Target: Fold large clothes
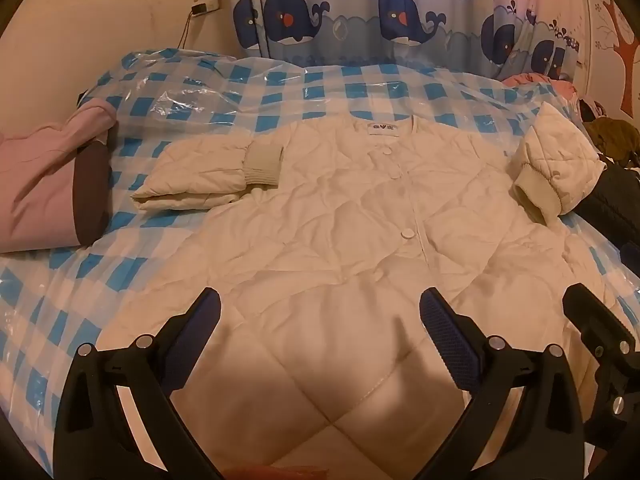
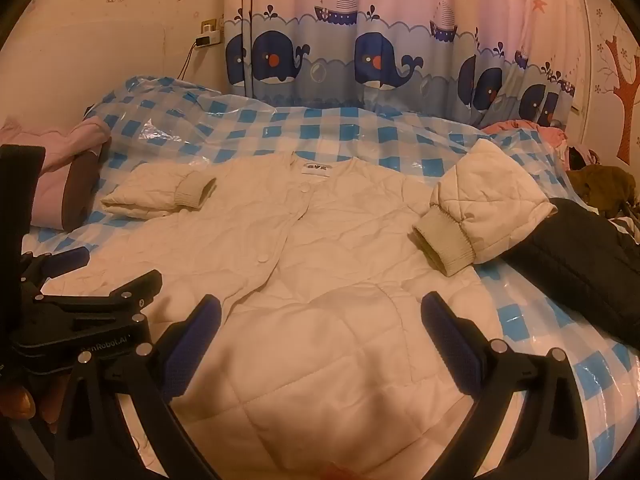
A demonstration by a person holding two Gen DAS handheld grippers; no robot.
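A white quilted jacket (image 1: 360,216) (image 2: 320,264) lies buttoned and face up on the blue checked plastic bed cover (image 1: 280,92) (image 2: 360,128), with its collar at the far side and its hem close to me. Its left sleeve (image 1: 200,176) (image 2: 160,192) lies bent beside the chest, and the right sleeve (image 1: 552,168) (image 2: 480,208) is bunched up with the ribbed cuff raised. My left gripper (image 1: 320,312) (image 2: 108,270) hovers open over the lower left of the jacket. My right gripper (image 2: 320,316) is open over the lower right, and one of its fingers (image 1: 588,312) shows in the left wrist view. Nothing is between either pair of jaws.
A pink garment (image 1: 44,184) (image 2: 60,184) with a brown lining lies at the left of the bed. A black padded garment (image 1: 616,204) (image 2: 580,256) and an olive item (image 2: 604,188) sit at the right. A whale-print curtain (image 1: 360,20) hangs behind, and a wall socket (image 1: 204,0) holds a cable.
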